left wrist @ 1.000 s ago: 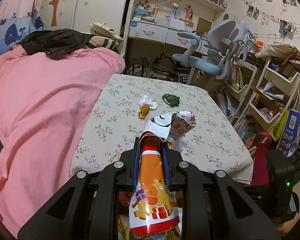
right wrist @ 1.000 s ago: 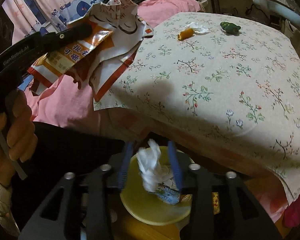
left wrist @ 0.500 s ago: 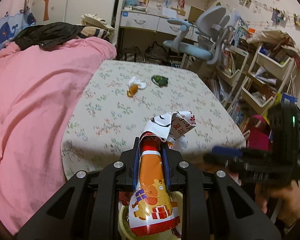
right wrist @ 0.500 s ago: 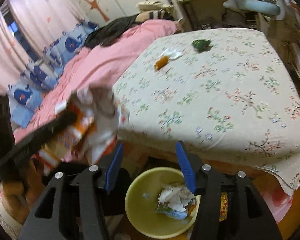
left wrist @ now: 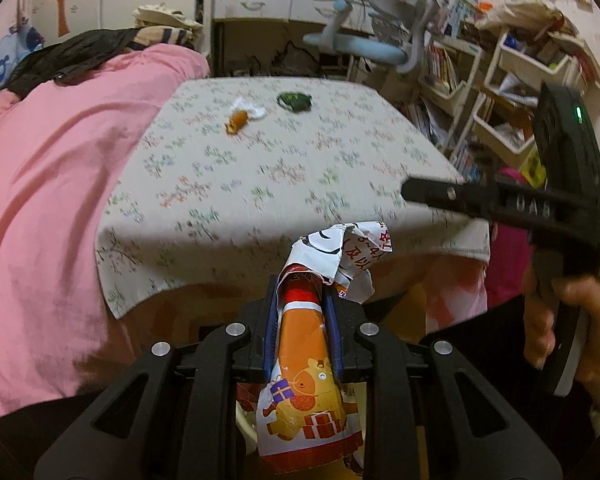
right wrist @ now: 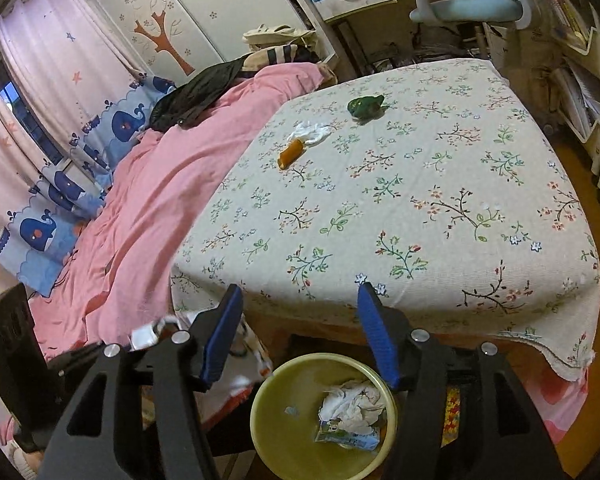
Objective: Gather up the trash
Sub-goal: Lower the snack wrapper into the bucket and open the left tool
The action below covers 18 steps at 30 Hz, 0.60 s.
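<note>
My left gripper [left wrist: 302, 292] is shut on an orange and white snack wrapper [left wrist: 305, 392], held off the table's near edge. My right gripper [right wrist: 300, 300] is open and empty above a yellow-green trash bin [right wrist: 268, 412] on the floor, which holds crumpled white tissue [right wrist: 354, 398] and a small packet. On the floral table [right wrist: 420, 200] lie an orange piece [right wrist: 290, 153] beside a white tissue [right wrist: 310, 132], and a green crumpled wrapper [right wrist: 365, 106]. These also show in the left wrist view: the orange piece [left wrist: 236, 121] and the green wrapper [left wrist: 294, 102].
A pink bed [right wrist: 148, 200] runs along the table's left side. A blue desk chair [left wrist: 364, 40] and cluttered shelves [left wrist: 512, 80] stand behind and to the right. The right gripper's body [left wrist: 540, 208] crosses the left wrist view.
My right gripper opened and dropped the white tissue into the bin, then rose. My left gripper, still holding the wrapper, pulled back and down off the table edge.
</note>
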Motion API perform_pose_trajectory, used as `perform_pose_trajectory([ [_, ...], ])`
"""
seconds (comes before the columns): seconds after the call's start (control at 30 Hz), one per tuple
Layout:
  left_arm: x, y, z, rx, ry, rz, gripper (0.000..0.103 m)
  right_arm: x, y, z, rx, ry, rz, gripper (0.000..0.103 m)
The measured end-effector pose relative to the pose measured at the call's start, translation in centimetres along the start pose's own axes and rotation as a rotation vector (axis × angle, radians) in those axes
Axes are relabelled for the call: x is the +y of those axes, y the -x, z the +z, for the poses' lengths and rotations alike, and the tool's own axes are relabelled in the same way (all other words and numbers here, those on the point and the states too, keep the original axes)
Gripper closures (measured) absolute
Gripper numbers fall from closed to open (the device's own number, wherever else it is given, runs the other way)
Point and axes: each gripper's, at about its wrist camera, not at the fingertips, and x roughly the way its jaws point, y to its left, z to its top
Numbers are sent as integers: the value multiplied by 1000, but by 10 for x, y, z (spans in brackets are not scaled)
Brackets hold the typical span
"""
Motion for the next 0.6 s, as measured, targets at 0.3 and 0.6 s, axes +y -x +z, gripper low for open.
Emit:
perform_pose_trajectory([
  [0.3, -8, -13, -11, 90, -34, 8, 71, 0, 0, -2, 7, 6, -8, 42],
  [0.6, -9, -12, -11, 82, -41, 21, 55, 1, -2, -4, 13, 12, -13, 41],
])
